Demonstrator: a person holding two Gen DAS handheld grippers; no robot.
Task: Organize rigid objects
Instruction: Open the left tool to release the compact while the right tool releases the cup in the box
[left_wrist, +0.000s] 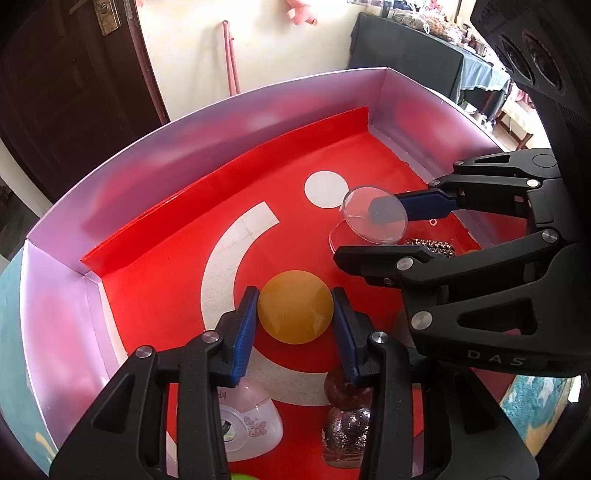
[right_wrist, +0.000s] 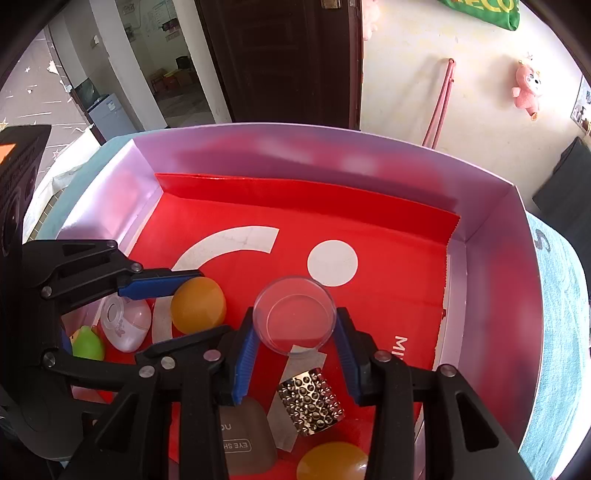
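Observation:
An orange dome (left_wrist: 295, 306) lies on the red sheet (left_wrist: 177, 258) inside a lilac-walled box (left_wrist: 59, 295). My left gripper (left_wrist: 295, 295) has a blue pad against each side of it and is shut on it. The right wrist view shows the same dome (right_wrist: 197, 304) between the left gripper's (right_wrist: 212, 302) fingers. My right gripper (right_wrist: 295, 314) is shut on a clear round dish (right_wrist: 295, 321) and holds it just above the sheet. From the left wrist view the dish (left_wrist: 375, 216) is tilted in the right gripper (left_wrist: 360, 234).
A pink-white egg-shaped case (right_wrist: 127, 325), a green piece (right_wrist: 86, 343), a studded metal cylinder (right_wrist: 310, 402), a grey eye-shadow case (right_wrist: 247, 439) and a second orange dome (right_wrist: 332, 461) lie near the front. A glitter bottle (left_wrist: 345, 424) stands under the left gripper. The box walls (right_wrist: 495, 295) enclose everything.

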